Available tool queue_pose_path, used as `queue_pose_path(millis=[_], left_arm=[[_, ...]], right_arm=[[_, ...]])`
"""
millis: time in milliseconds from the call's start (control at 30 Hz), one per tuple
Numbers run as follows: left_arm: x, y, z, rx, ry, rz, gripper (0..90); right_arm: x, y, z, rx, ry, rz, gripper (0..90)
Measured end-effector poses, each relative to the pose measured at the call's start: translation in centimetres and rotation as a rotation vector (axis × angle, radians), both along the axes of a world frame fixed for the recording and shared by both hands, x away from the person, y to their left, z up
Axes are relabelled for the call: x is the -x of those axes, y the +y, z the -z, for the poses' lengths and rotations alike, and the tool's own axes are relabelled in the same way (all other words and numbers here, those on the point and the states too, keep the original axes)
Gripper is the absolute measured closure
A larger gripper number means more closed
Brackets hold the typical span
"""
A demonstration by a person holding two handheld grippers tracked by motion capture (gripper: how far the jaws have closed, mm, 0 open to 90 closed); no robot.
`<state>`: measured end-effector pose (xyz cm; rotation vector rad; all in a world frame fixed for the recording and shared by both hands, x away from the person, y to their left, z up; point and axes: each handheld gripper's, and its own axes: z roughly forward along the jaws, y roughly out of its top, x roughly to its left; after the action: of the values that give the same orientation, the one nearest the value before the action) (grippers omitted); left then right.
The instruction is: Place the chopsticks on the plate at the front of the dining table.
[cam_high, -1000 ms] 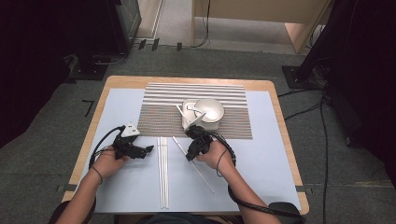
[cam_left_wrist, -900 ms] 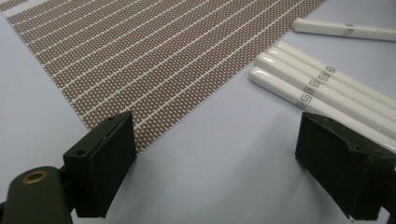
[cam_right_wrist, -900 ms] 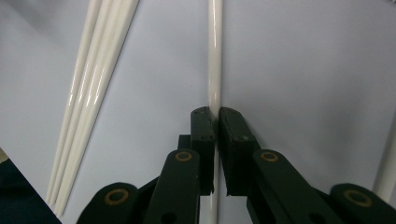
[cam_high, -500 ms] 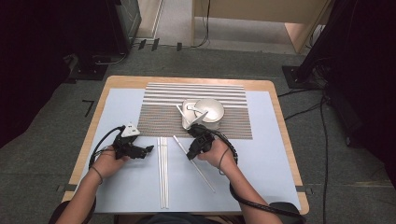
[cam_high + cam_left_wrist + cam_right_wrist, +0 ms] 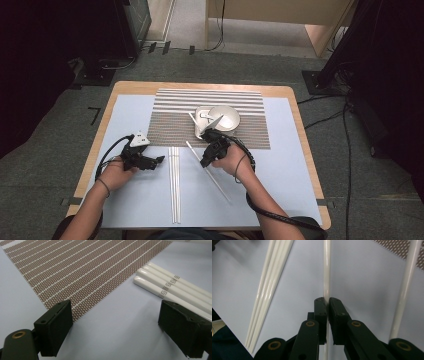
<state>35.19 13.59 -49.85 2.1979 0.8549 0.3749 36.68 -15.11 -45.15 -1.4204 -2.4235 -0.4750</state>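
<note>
My right gripper [image 5: 205, 162] [image 5: 328, 301] is low over the pale blue mat [image 5: 280, 165], shut on a thin white chopstick [image 5: 326, 270]. A second single chopstick [image 5: 217, 182] [image 5: 408, 277] lies slanted beside it, its far end near the striped placemat [image 5: 170, 125]. A bundle of three white chopsticks [image 5: 174, 185] [image 5: 175, 287] [image 5: 265, 290] lies straight between my two hands. To the left of that bundle my left gripper [image 5: 158, 160] [image 5: 115, 315] rests open, nothing between its jaws, aimed at the bundle's ends and the placemat's corner [image 5: 75, 270].
A white bowl [image 5: 226, 117] and a white spoon-like piece [image 5: 201, 118] sit on the placemat just beyond my right hand. The wooden table's edge [image 5: 305, 150] borders the mat. Cables trail from both grippers.
My right hand has shifted slightly to the right with its jaws still shut on the chopstick. The left hand has kept still.
</note>
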Motion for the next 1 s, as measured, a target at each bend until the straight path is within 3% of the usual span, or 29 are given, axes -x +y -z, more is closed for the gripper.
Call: queue_pose_path(millis=[1000], left_arm=[[0.0, 0.0, 0.0, 0.0, 0.0, 0.0, 11.7]], right_arm=[[-2.7, -0.5, -1.1, 0.006, -0.015, 0.051, 85.4]])
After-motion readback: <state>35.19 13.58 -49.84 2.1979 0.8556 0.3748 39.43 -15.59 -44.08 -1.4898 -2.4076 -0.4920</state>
